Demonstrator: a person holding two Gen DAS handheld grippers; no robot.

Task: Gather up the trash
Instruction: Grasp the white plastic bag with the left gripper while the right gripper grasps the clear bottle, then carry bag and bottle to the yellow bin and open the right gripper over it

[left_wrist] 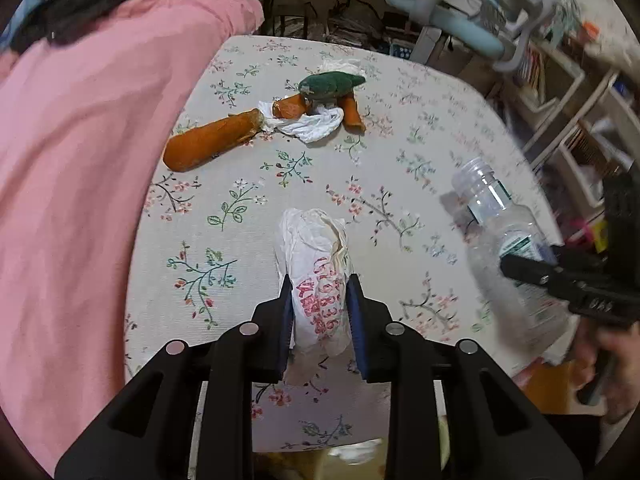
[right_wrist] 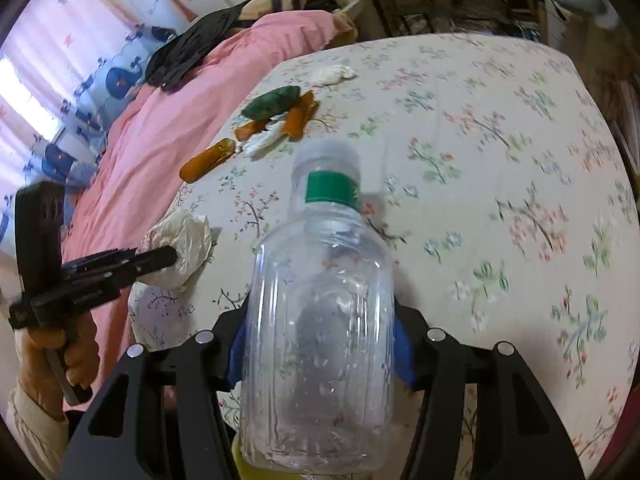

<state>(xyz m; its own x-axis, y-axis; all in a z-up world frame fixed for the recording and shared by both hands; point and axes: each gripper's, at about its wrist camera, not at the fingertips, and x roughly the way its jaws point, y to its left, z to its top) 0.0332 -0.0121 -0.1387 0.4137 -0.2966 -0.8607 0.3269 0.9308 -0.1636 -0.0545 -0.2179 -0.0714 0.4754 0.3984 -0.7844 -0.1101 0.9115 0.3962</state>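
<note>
My left gripper [left_wrist: 320, 296] is shut on a crumpled white plastic bag with red print [left_wrist: 316, 264], held just over the floral tablecloth [left_wrist: 400, 140]; the bag also shows in the right wrist view [right_wrist: 184, 240]. My right gripper [right_wrist: 320, 320] is shut on a clear empty plastic bottle with a green label band [right_wrist: 320, 312], neck pointing away; it shows at the right of the left wrist view [left_wrist: 508, 240]. Farther back lie carrot pieces [left_wrist: 212, 144], a green scrap [left_wrist: 330, 85] and crumpled white tissues [left_wrist: 312, 124].
A pink quilt [left_wrist: 80, 160] lies along the table's left edge. Another white tissue [right_wrist: 332, 74] sits at the table's far side. Shelves with clutter [left_wrist: 568, 120] and a pale blue chair [left_wrist: 460, 20] stand beyond the far right edge.
</note>
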